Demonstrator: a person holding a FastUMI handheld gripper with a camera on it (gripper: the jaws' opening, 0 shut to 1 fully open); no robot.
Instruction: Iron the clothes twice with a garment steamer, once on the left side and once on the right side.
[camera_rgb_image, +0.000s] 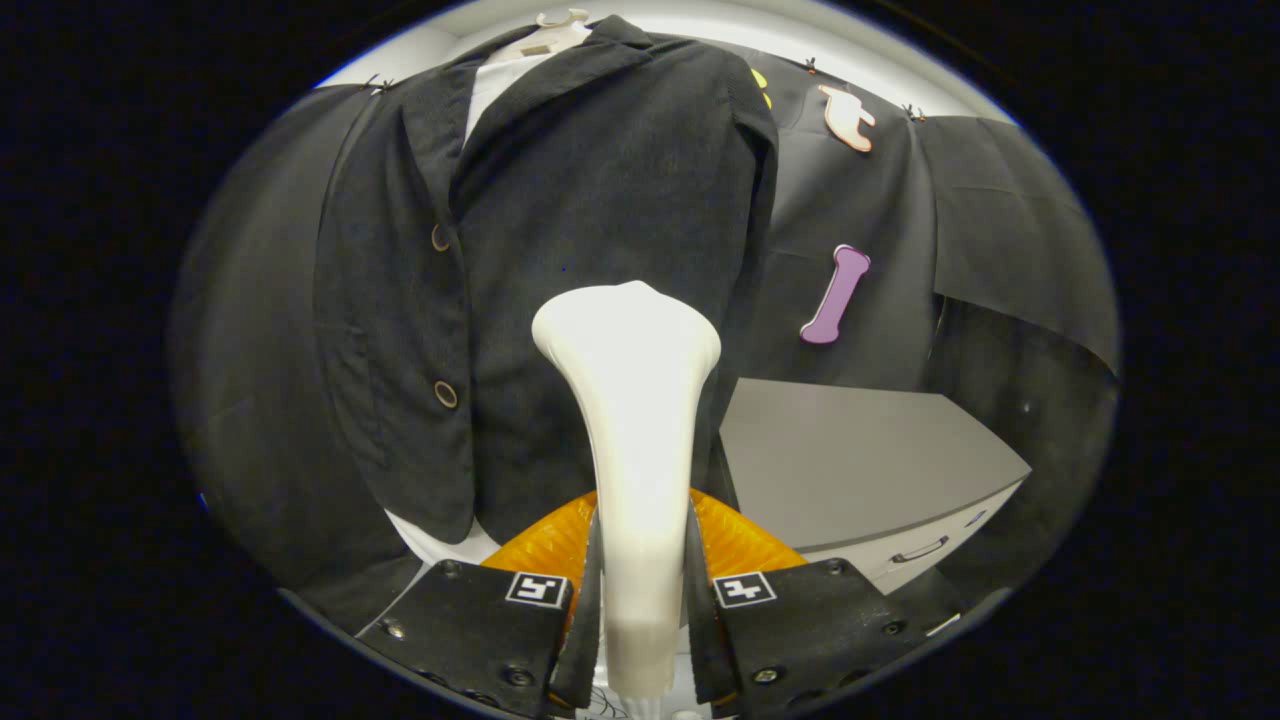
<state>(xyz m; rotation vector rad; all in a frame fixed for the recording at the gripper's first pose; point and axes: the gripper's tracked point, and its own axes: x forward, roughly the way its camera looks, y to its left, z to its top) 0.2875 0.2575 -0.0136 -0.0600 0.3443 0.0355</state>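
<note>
The tool (640, 600) is clenched on the white garment steamer (632, 420), both fingers pressing its handle. Its head meets the dark jacket (560, 200) beyond.

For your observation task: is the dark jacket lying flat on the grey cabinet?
No, the jacket hangs upright beyond the tongs, beside the cabinet.

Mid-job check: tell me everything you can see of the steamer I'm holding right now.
The garment steamer is a smooth, glossy white plastic wand. Its slim handle stands upright between the fingers of the claw, which is shut on it from both sides. It widens upward into a broad, rounded head ahead of the fingers. The head faces the dark jacket, over the front panel to the right of the two buttons; whether it touches the cloth cannot be told. No steam shows.
</note>
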